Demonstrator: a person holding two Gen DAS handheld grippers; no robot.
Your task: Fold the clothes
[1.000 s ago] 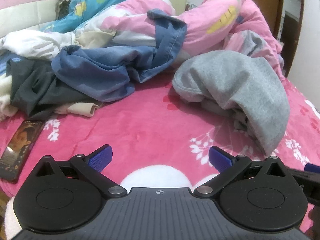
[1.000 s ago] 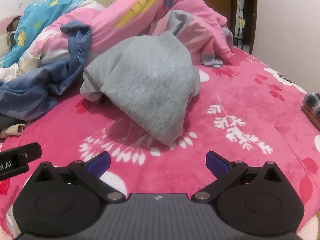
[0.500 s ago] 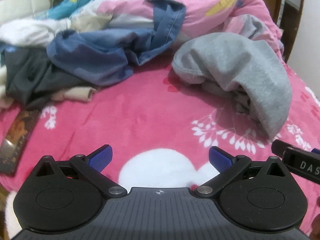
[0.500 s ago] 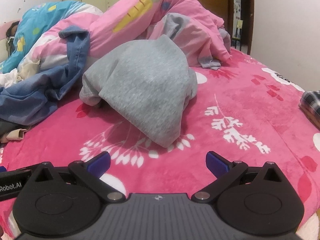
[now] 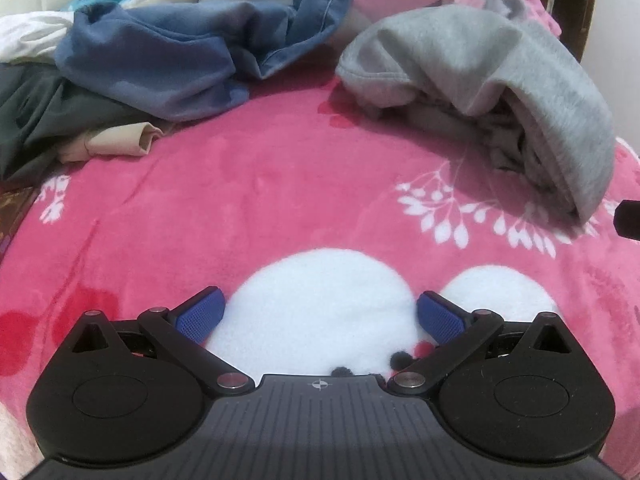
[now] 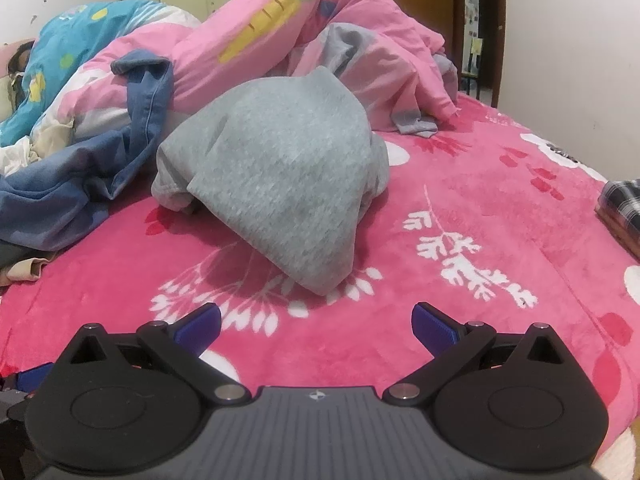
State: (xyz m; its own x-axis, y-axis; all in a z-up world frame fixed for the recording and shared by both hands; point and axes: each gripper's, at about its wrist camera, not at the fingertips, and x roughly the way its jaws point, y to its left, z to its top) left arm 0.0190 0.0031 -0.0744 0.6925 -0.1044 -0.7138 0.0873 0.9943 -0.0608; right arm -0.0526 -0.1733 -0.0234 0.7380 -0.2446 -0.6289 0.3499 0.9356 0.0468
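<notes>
Two blue-padded fingers of the left gripper stand wide apart with nothing between them, low over a pink blanket. In this view a crumpled grey sweatshirt lies far right on the blanket, a blue garment far left, a dark one beside it.

In the right wrist view the right gripper is equally wide open and empty. The grey sweatshirt sits just ahead, centre, apart from the fingers. A pink quilt is heaped behind it, and checked cloth lies at the right edge.

sweatshirt on blanket — jeans left
</notes>
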